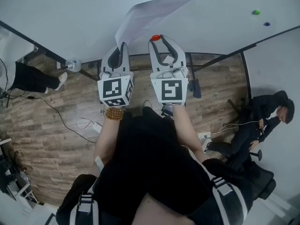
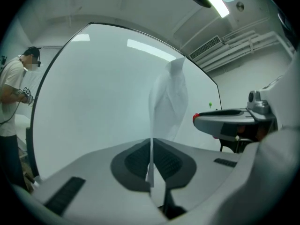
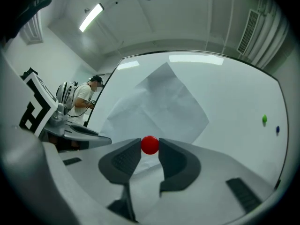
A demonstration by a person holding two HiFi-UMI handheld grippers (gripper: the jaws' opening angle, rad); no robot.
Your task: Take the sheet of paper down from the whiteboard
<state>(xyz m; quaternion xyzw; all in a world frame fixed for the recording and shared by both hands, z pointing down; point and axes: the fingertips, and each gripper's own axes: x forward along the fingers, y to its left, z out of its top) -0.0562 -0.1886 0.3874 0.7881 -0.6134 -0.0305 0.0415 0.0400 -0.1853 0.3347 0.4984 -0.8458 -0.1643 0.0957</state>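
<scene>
While left gripper (image 1: 123, 47) pinches paper (image 1: 145, 13) edge, right gripper (image 1: 158, 40) clamps red ball (image 1: 155, 37), likely magnet.

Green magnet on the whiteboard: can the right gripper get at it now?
Probably not to grasp: the right gripper is shut on a red magnet. The stretch of whiteboard between it and the green magnet looks unobstructed, though.

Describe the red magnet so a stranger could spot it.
At the big whiteboard, find the right gripper. The red magnet is pinched between its jaws; the green magnet and blue magnet sit ungripped on the board, farther right.
</scene>
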